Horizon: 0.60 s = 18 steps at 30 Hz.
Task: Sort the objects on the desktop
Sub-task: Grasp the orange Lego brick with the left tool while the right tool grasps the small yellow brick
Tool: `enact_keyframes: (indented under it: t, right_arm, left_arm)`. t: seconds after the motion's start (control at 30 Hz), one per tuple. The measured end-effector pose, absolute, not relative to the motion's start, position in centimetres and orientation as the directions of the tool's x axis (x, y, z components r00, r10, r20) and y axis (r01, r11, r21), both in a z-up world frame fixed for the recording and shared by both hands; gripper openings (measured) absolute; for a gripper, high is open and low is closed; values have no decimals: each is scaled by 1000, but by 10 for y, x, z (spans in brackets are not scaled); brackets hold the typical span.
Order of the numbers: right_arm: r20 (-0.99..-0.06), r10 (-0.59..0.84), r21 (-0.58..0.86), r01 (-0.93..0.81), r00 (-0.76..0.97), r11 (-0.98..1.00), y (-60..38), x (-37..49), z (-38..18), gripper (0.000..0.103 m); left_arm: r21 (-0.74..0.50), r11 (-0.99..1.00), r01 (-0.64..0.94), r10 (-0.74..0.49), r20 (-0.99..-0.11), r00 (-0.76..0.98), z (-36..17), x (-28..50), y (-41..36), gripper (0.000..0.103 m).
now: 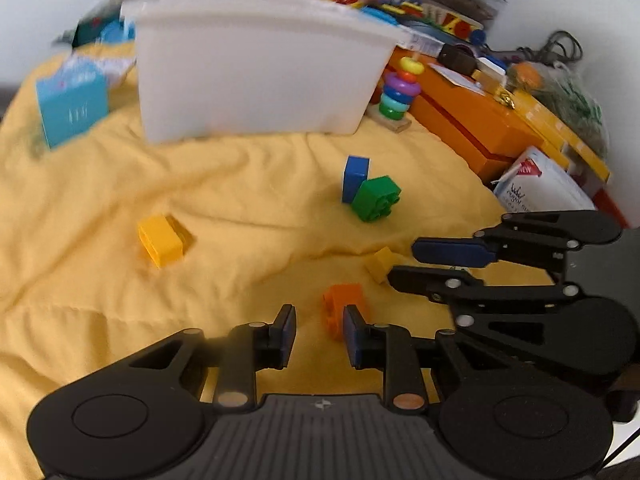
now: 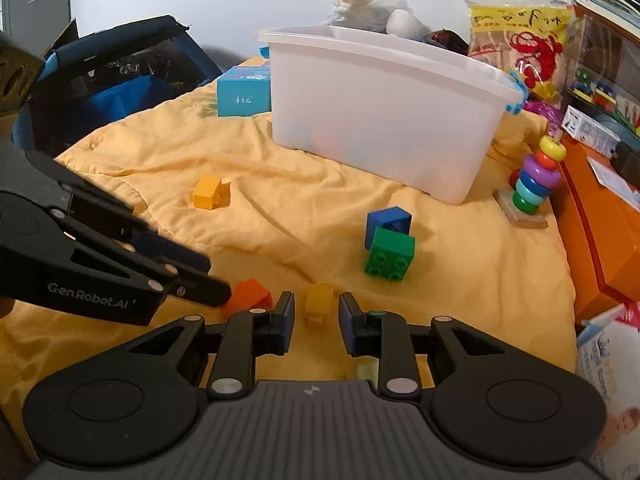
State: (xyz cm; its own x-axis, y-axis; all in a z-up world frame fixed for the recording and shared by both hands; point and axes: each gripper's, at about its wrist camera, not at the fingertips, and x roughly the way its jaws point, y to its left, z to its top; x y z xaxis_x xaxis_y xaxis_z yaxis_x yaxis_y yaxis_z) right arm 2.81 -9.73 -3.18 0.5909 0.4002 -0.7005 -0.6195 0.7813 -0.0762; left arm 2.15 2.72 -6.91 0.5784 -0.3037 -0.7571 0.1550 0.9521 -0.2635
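Spread wide under everything: a rumpled yellow blanket [image 2: 280,208], surface beneath not visible. Standing at the back of it, a large translucent white bin [image 2: 384,116], upright, with faint colours showing through its wall. Flanking the right edge, an orange box [image 2: 600,236]; behind the bin on the left, a light-blue carton [image 2: 242,94]. Near the bin's right corner, a rainbow ring stacker [image 2: 534,180] on its wooden base.

Out on the open blanket, a green brick [image 2: 390,256] touching a blue brick [image 2: 387,222] just behind it (blue one tipped on edge). Well apart to the left, a larger yellow brick [image 2: 210,192], alone.

Low and close together, both tools. Left tool [image 1: 320,336]: jaws parted, gripping nothing, an orange brick [image 1: 342,308] lying just ahead, partly between the fingertips and nearer the right-hand pad [image 1: 354,336]. Right tool [image 2: 316,320]: jaws likewise parted, holding nothing, a small yellow brick [image 2: 319,302] sitting on the blanket between and just beyond the fingertips, touching neither as far as can be told. Seen from the left wrist, right tool's fingers beside that small yellow brick.
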Motion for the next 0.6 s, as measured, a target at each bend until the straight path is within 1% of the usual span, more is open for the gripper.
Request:
enact_keyframes:
  t: [0.17, 0.2, 0.27, 0.33, 0.37, 0.43, 0.6]
  right_arm:
    - [-720, 380, -69, -604, 581, 794, -97, 36, -39, 27]
    - [-722, 381, -60, -601, 577, 797, -99, 36, -40, 24]
    - [-725, 375, -53, -590, 578, 806, -103, 37, -41, 23]
    - [-723, 373, -50, -582, 581, 811, -107, 38, -40, 23]
    - [-723, 375, -48, -584, 580, 810, -108, 39, -40, 23]
    - [-720, 376, -58, -589, 584, 806, -107, 38, -39, 23]
    - [-723, 397, -47, -614, 565, 788, -101, 40, -41, 23]
  left_arm:
    - [-272, 943, 193, -333, -751, 569, -75, 26, 14, 28]
    - [-278, 940, 196, -340, -750, 567, -75, 28, 13, 28]
    - [-269, 939, 214, -344, -756, 557, -76, 30, 6, 21]
    - [-226, 944, 240, -323, -773, 546, -80, 31, -4, 20]
    - [-199, 946, 256, -313, -769, 558, -79, 29, -8, 17]
    - [-176, 946, 273, -308, -754, 581, -76, 25, -9, 17]
    - [-89, 967, 238, -225, -737, 638, -63, 19, 9, 17]
